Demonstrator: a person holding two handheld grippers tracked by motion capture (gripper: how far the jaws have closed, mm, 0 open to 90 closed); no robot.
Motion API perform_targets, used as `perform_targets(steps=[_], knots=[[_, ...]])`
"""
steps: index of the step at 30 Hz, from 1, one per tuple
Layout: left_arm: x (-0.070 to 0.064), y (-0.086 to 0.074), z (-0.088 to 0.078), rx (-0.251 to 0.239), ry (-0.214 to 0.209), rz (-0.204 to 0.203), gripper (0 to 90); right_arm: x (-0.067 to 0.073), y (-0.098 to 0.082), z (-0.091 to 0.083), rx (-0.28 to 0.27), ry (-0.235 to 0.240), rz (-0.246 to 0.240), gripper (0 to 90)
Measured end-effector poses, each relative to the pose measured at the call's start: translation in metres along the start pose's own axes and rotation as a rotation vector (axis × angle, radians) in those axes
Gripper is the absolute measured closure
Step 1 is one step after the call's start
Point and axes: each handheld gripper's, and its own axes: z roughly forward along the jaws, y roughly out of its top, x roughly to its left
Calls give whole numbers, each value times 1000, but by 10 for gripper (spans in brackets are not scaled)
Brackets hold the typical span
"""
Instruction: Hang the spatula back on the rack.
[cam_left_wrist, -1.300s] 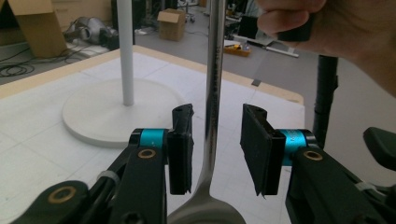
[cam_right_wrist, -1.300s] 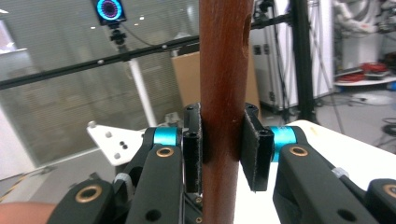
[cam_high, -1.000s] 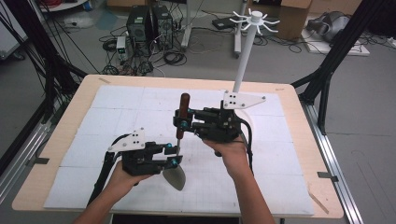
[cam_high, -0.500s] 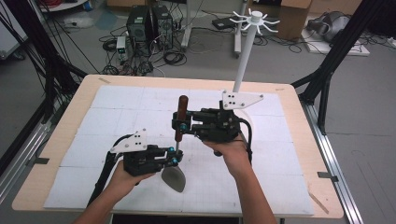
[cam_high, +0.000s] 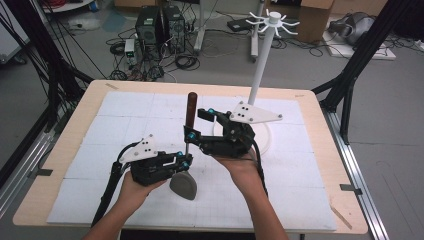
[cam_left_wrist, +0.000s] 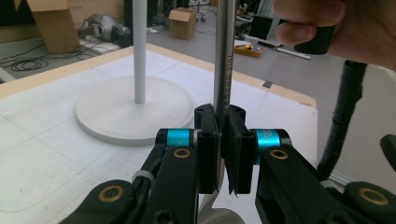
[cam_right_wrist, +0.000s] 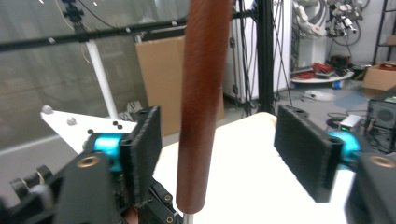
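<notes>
Near the centre of the high view, a spatula (cam_high: 186, 150) stands upright on the worktop (cam_high: 300, 200), its grey blade (cam_high: 183, 186) resting low on the white surface and its dark reddish-brown wooden handle (cam_high: 191, 109) pointing straight up. It stands this way because the left claw (cam_high: 181, 161), at lower left of centre, is clamped on the thin steel shaft (cam_left_wrist: 224, 51). In the left gripper view the 2 black jaws press tight against that shaft from either side, with no gap visible.

The right claw (cam_high: 196, 124), just right of centre, sits level with the handle and is wide open. In the right gripper view the handle (cam_right_wrist: 202, 102) rises between the 2 well-separated jaws without touching either pad. Judging by this, the left claw steadies the tool so the right one can close on the handle.

The handle is a smooth round cylinder with a matte finish, ending where the bare metal shaft begins. The blade looks rounded and dull grey.

Behind, in the upper right of the high view, a white hanging stand (cam_high: 260, 75) rises from a round base.
</notes>
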Motion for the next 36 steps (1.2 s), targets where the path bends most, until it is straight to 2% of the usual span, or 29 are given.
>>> perform_targets(steps=[2, 4, 5, 7, 8, 9, 12, 14, 16, 19, 21, 23, 24, 25, 27, 28, 29, 32, 36], knots=[[0, 0, 1, 5, 8, 6, 839, 1, 0, 1, 3, -1, -2, 385], [-1, 0, 1, 4, 11, 5, 839, 3, -1, 4, 14, 3, 9, 454], [-1, 0, 1, 2, 13, 4, 838, 2, -2, 5, 16, 9, 28, 503], [-1, 0, 1, 4, 13, 6, 838, 1, -2, 6, 19, 17, 45, 527], [-1, 0, 1, 4, 15, 8, 839, 0, -2, 6, 21, 24, 63, 599], [-1, -1, 1, 6, 13, 8, 839, 0, -2, 6, 21, 24, 63, 599], [-1, -1, 2, 9, 13, 13, 838, 0, -3, 5, 16, 39, 70, 674], [-2, -1, 2, 3, 16, 10, 838, -1, -3, 4, 2, 59, 94, 723], [-2, -1, 3, 0, 15, 10, 838, 0, -3, 3, 1, 58, 114, 729], [-2, -1, 3, -8, 2, 5, 836, 0, -2, 1, -4, 57, 106, 736], [-1, 0, 2, -21, -23, -1, 825, 0, -1, 0, -10, 61, 108, 737], [1, 1, 0, -33, -32, -8, 704, -1, 1, -1, -17, 70, 112, 738], [2, 2, -2, -38, -25, -6, 572, -3, 6, -4, -24, 72, 112, 738], [4, 2, -5, -41, -24, -8, 572, -3, 6, -4, -24, 72, 112, 738], [8, 2, -11, -58, -21, -9, 474, -7, 16, -9, -30, 64, 100, 738], [10, 2, -15, -70, -15, -6, 474, -7, 16, -9, -30, 64, 100, 738], [12, 2, -19, -80, -15, -8, 427, -11, 23, -12, -25, 48, 88, 738], [19, 0, -30, -122, -19, -26, 390, -16, 29, -15, -22, 35, 77, 738], [27, -4, -42, -135, 28, -36, 313, -27, 40, -19, -21, 10, 75, 738]])
